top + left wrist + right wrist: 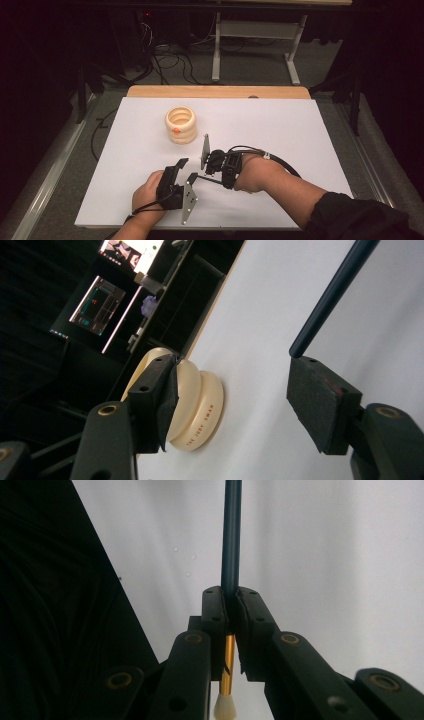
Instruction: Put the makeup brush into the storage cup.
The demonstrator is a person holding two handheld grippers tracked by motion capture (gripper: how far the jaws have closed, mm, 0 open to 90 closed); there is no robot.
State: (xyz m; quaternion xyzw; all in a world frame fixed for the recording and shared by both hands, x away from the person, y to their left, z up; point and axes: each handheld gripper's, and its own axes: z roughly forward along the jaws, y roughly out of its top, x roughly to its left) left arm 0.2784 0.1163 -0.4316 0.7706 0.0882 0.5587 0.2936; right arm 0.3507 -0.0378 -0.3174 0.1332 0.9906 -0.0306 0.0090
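- My right tool [231, 607] is clenched on a paintbrush [231, 535]: in the right gripper view both black jaws press flat against its dark blue handle.
- Below the jaws in that view I see the brush's gold ferrule and a pale, soft tuft of bristles at the bottom edge.
- From the high view, the right tool [207, 167] sits right of centre on the white worktop [280, 130], turned toward my left, and the paintbrush [209, 178] shows as a thin dark line running from it toward my left tool.
- My left tool [186, 169] is released, its jaws standing well apart with nothing between them.
- In the left gripper view the left tool [240, 405] looks out over the worktop [260, 315], and the blunt end of the paintbrush [330, 295] handle comes in from the upper right, ending just above the right-hand pad; I cannot tell whether it touches.
- A cream ribbed holder [181, 125], like stacked rings with an open top and a small orange mark on its side, stands upright farther back on the worktop, apart from both tools.
- In the left gripper view the ribbed holder [200, 405] shows partly behind the left-hand jaw, with small lettering on its lowest ring.
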